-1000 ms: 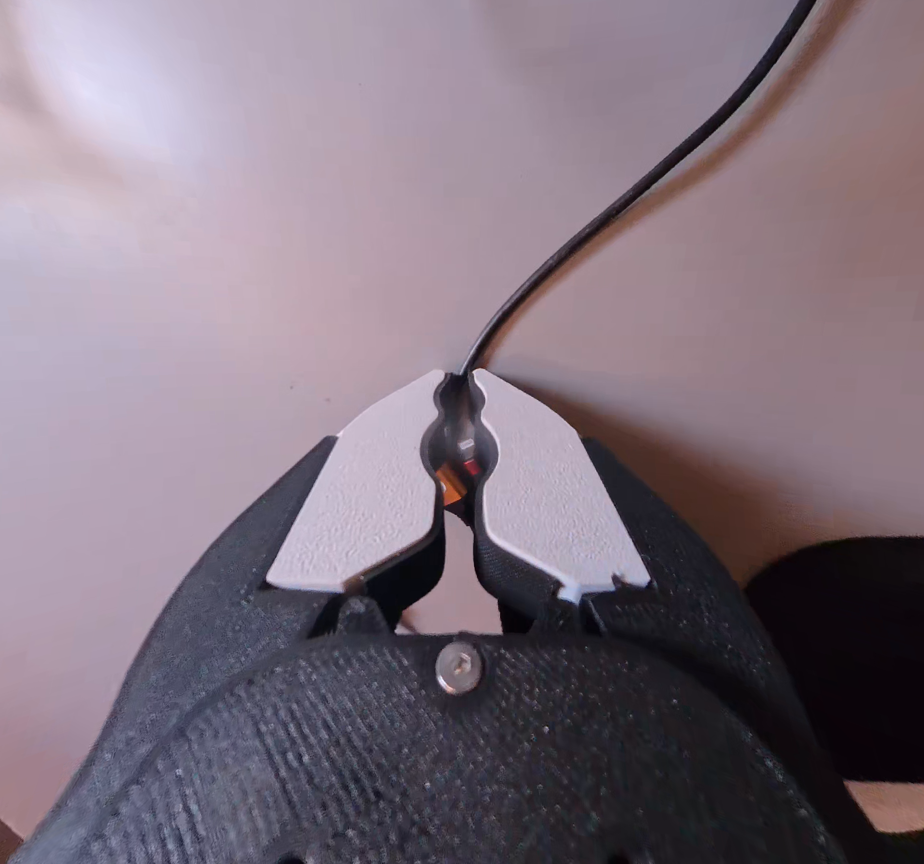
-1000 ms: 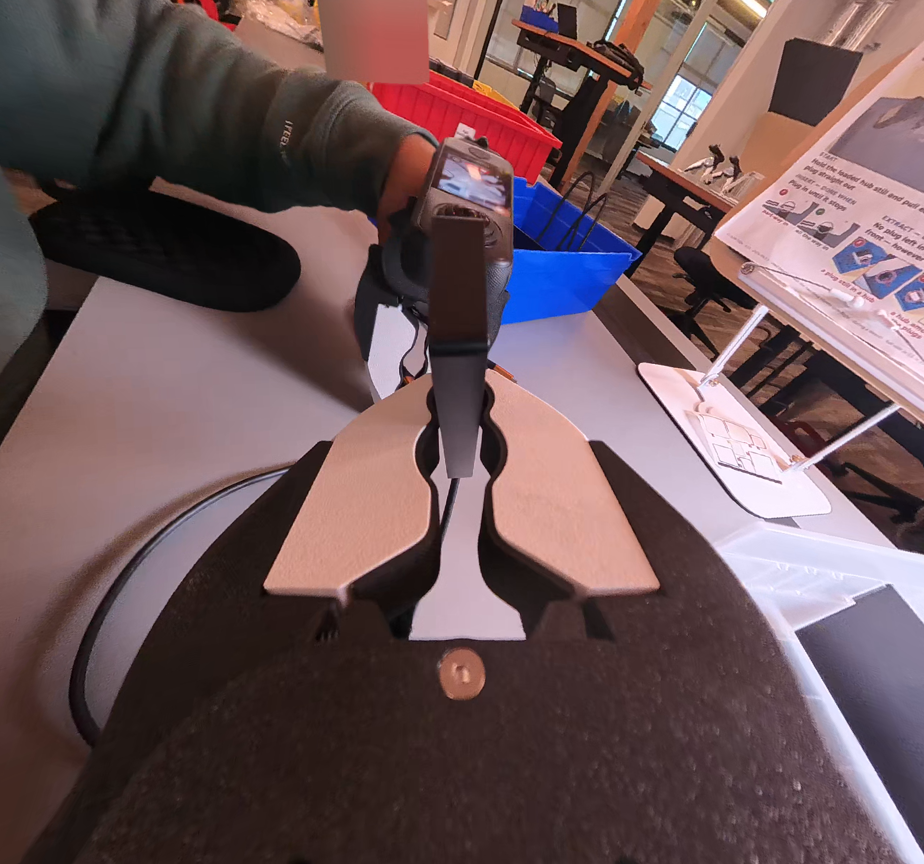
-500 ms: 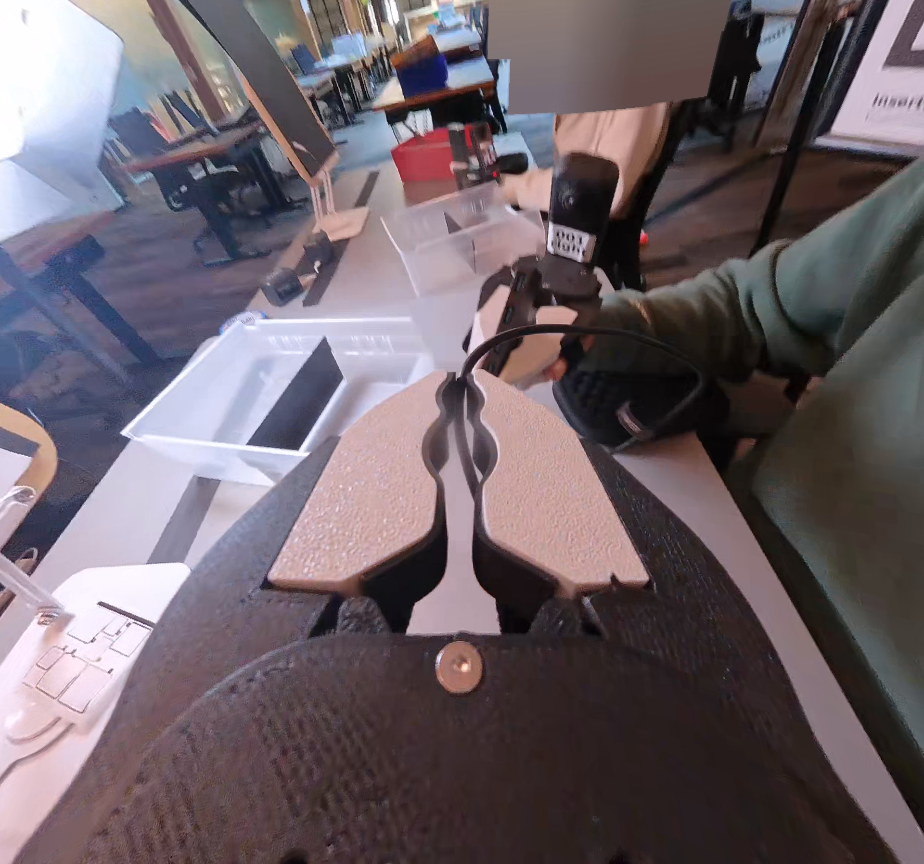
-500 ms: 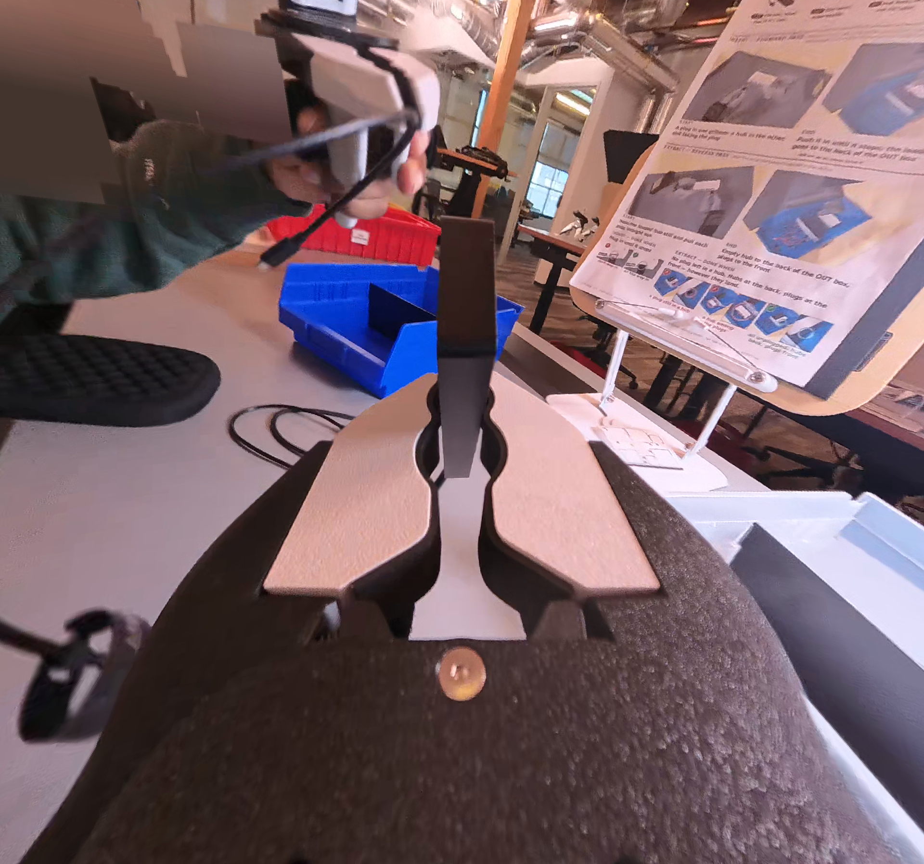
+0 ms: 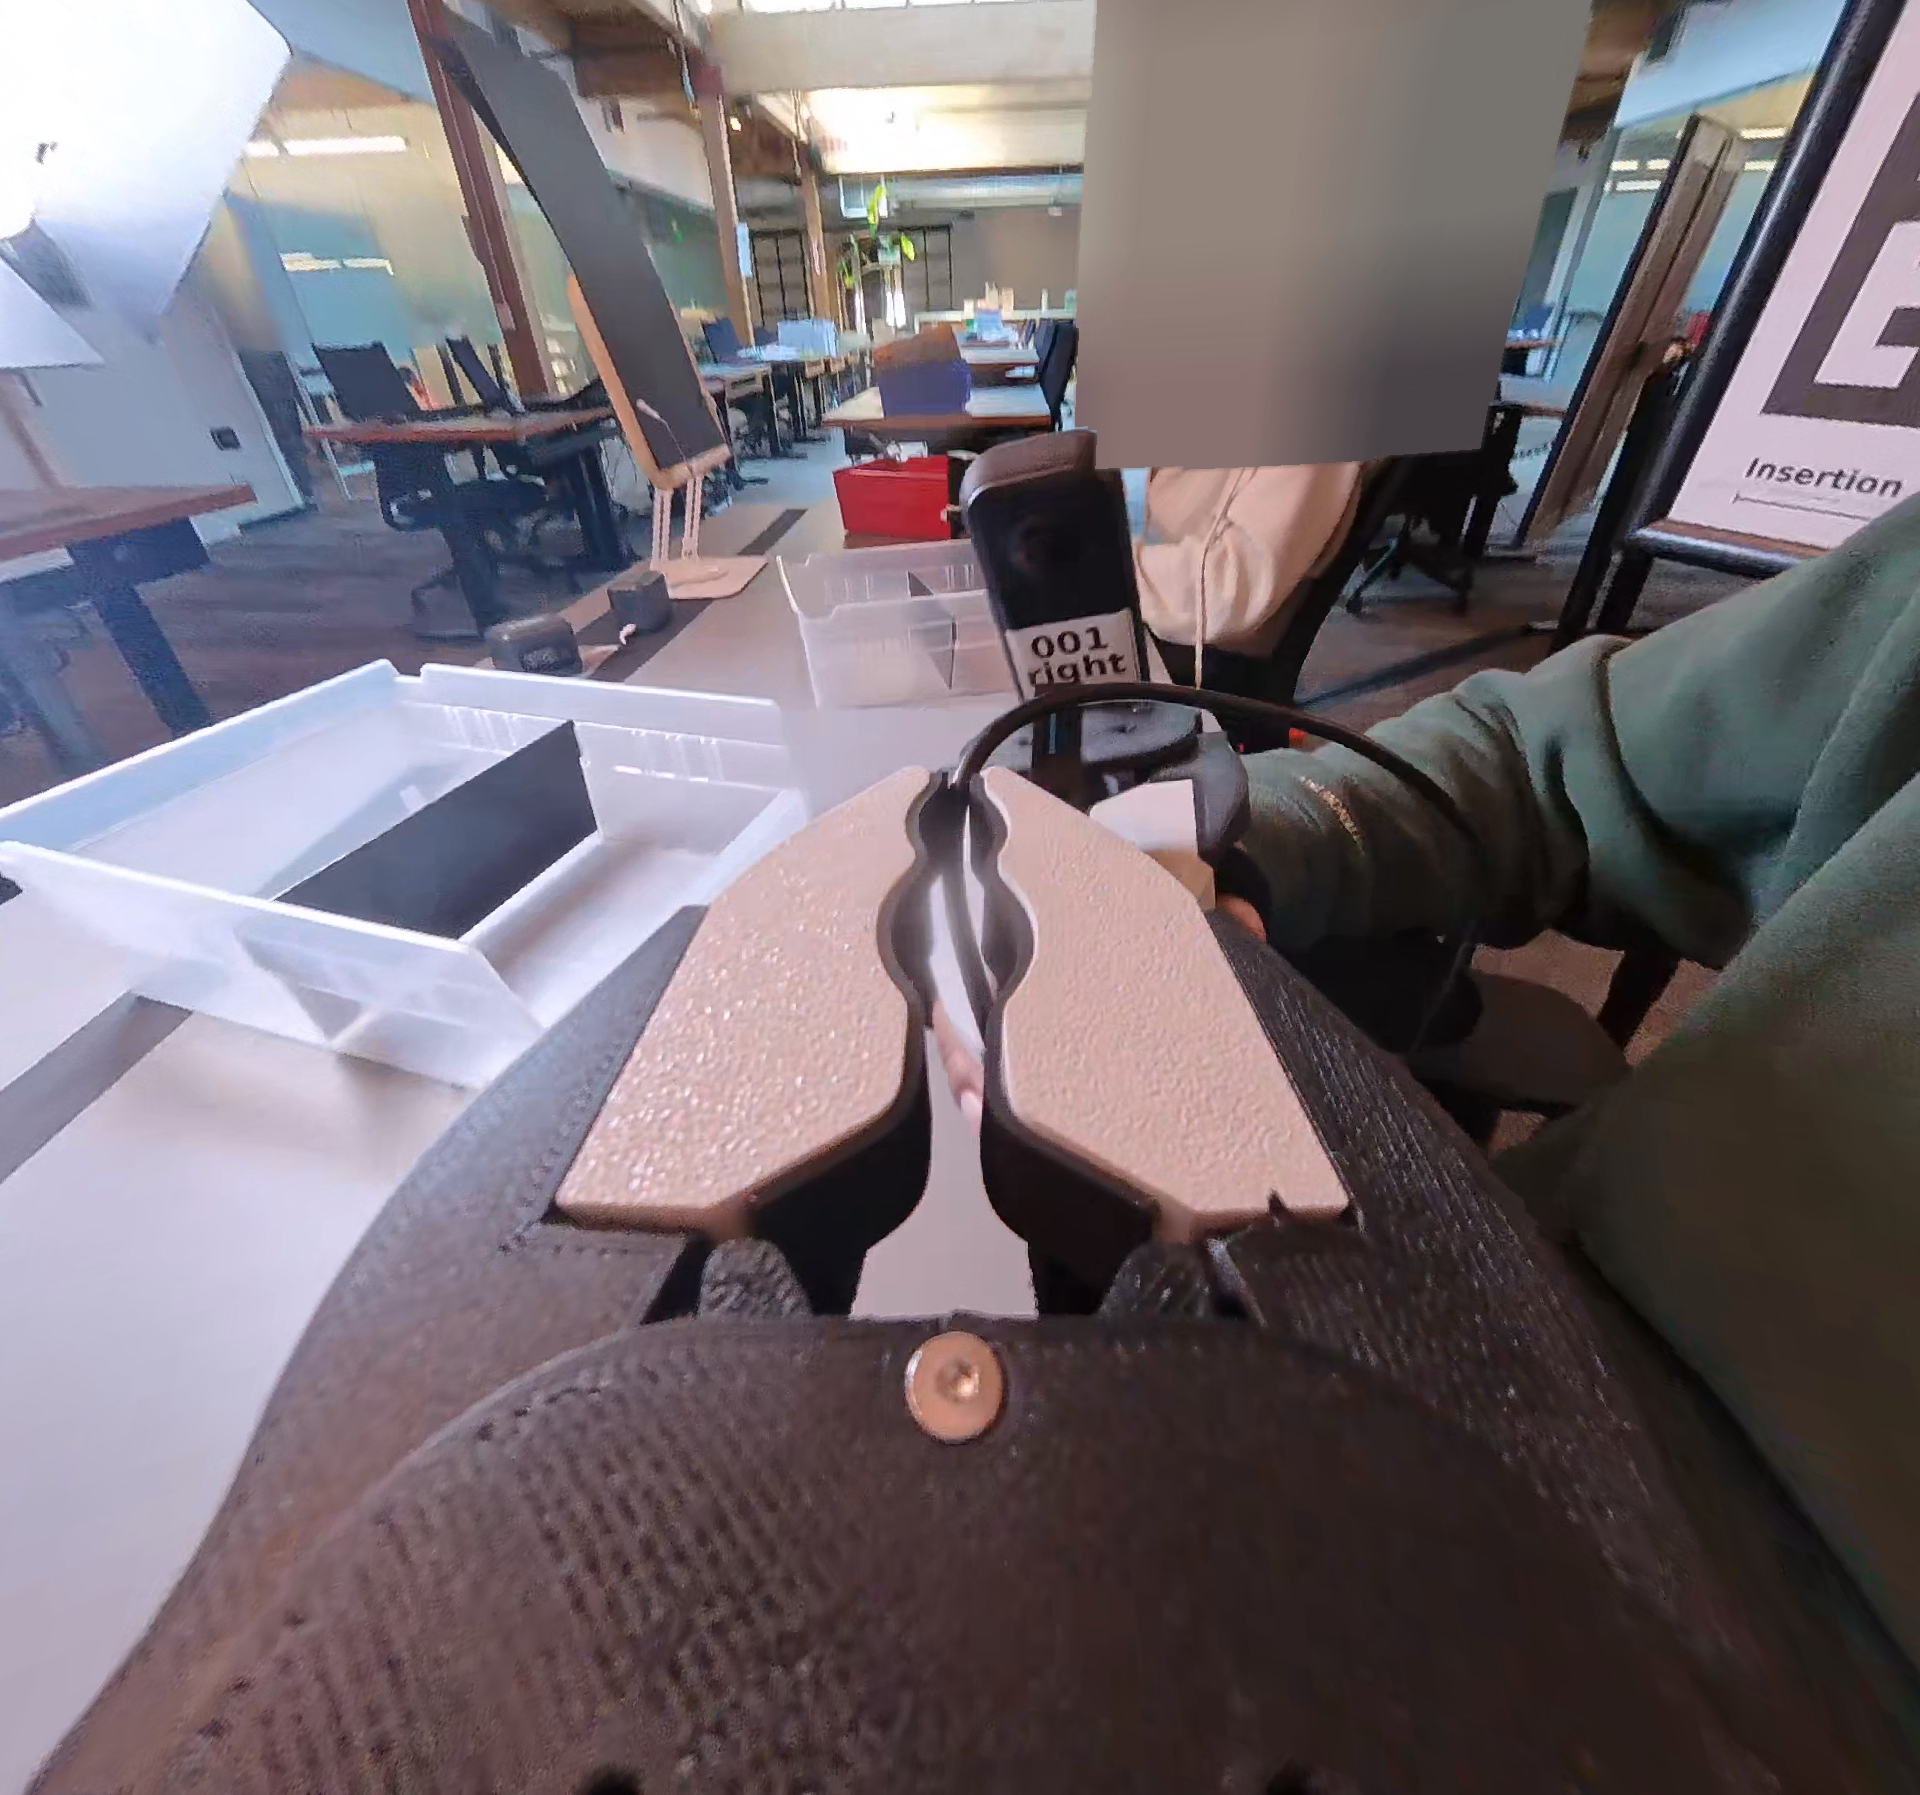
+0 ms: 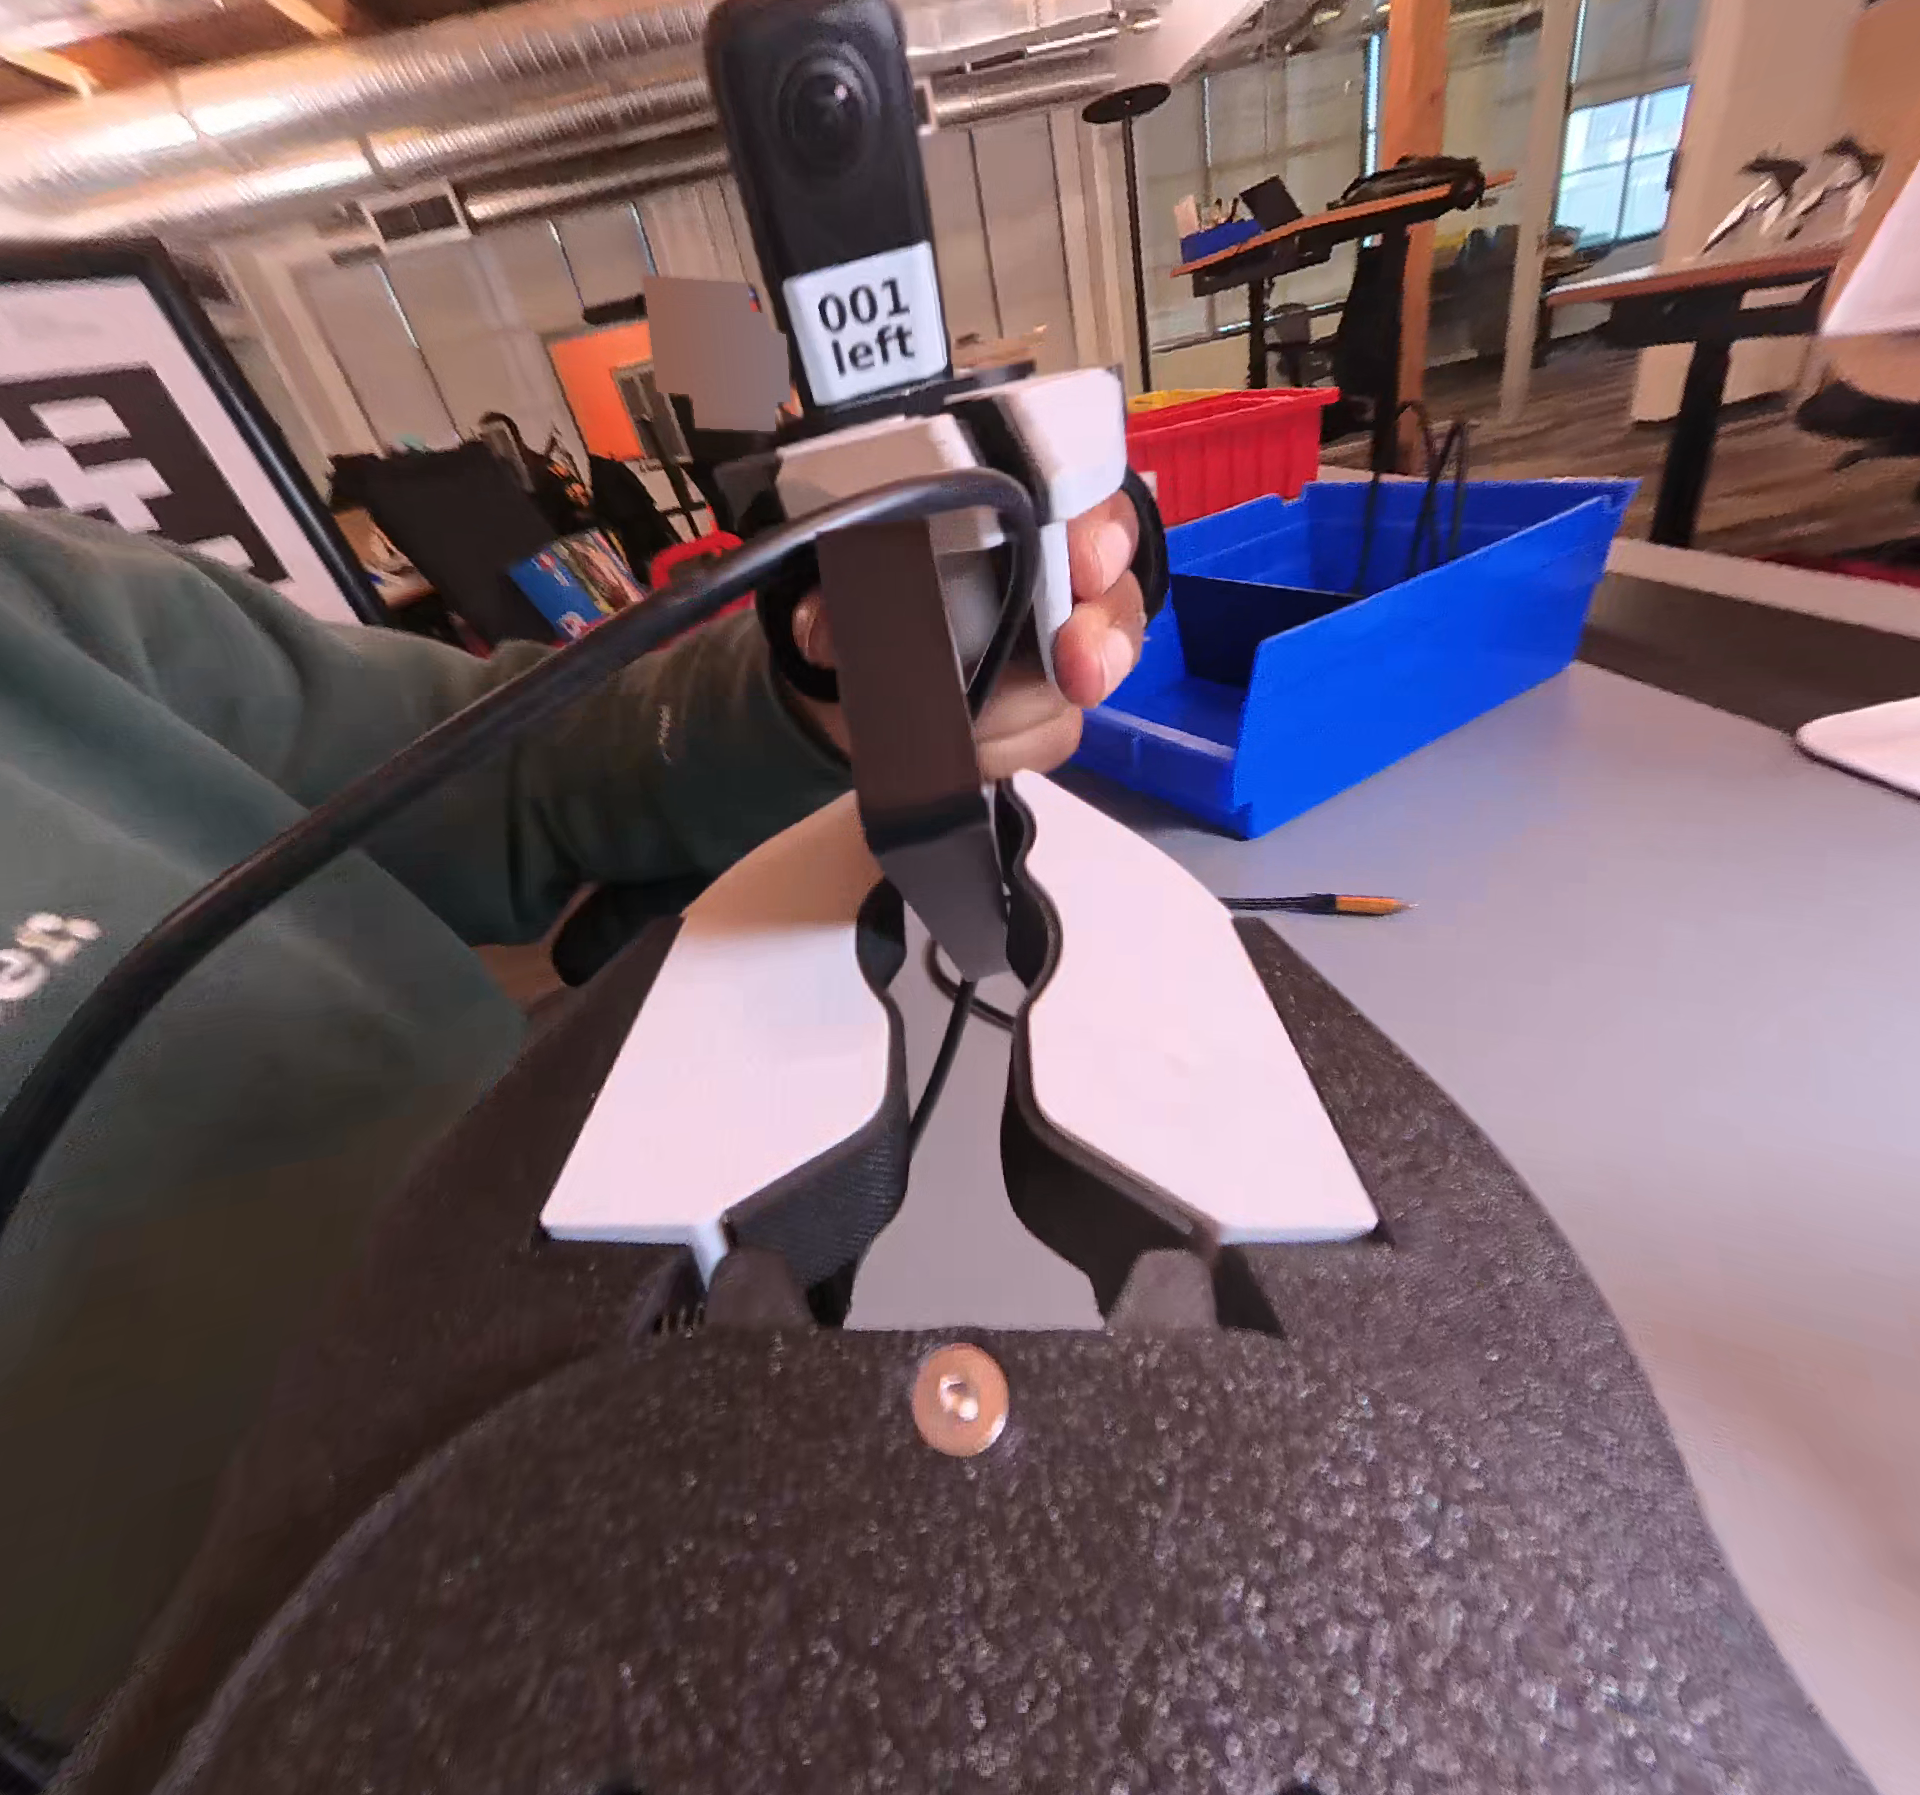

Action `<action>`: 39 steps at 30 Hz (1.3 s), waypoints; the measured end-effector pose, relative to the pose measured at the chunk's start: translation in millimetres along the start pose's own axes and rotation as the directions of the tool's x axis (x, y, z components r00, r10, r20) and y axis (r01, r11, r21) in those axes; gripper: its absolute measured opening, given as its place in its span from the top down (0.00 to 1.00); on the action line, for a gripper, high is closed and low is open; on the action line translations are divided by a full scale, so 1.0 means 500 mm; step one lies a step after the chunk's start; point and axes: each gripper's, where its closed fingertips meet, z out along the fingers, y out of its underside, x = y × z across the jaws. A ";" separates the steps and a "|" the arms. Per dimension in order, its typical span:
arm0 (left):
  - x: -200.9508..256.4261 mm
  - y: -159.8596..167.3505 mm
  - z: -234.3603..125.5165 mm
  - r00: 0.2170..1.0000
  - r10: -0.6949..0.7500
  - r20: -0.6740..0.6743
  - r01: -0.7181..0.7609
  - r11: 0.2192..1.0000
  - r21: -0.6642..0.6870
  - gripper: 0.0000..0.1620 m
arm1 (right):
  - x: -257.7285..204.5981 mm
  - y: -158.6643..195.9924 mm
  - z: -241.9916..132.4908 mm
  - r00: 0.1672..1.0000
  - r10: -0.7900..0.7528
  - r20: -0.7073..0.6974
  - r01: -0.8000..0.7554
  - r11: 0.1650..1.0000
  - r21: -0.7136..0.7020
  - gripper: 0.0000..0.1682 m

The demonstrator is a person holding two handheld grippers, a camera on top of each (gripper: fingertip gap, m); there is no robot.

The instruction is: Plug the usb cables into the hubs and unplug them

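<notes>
My left gripper (image 5: 961, 795) is shut on a thin black USB cable (image 5: 1195, 701) that leaves its tips and arcs to the right. The plug end is hidden between the jaws. My right gripper (image 6: 945, 810) is shut on a dark slim USB hub (image 6: 904, 685) and holds it upright above the table. The two grippers face each other at close range. In the right wrist view the cable (image 6: 468, 737) loops from the left gripper's white front (image 6: 1039, 457) over the top of the hub. The right gripper's camera (image 5: 1049, 540) stands just beyond my left tips.
A white bin with a black divider (image 5: 343, 956) sits to the left, with a clear bin (image 5: 862, 602) behind it. A blue bin (image 6: 1403, 665) and a red bin (image 6: 1226, 446) stand on the grey table (image 6: 1610, 966). An orange-tipped cable end (image 6: 1340, 904) lies on the table. A green sleeve (image 5: 1662, 789) is on the right. The grippers' ends are close to 5 centimetres from one another.
The left gripper lifted the cable off the table and swung to face the right gripper. The two grippers have since come closer, and the cable now loops over the hub.
</notes>
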 end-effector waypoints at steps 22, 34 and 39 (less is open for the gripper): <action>0.012 0.012 0.004 1.000 0.024 -0.010 -0.022 0.993 0.115 0.85 | -0.012 0.018 0.002 0.985 0.103 0.141 -0.109 0.994 0.034 0.94; -0.019 0.046 -0.040 0.999 -0.038 0.014 0.038 0.999 0.006 0.91 | 0.026 0.007 -0.017 0.998 -0.045 -0.037 0.047 0.998 0.045 0.94; -0.004 0.081 -0.024 0.998 -0.055 -0.025 0.054 0.997 -0.054 0.95 | 0.023 -0.002 -0.022 0.959 -0.253 -0.127 0.259 0.965 0.029 0.94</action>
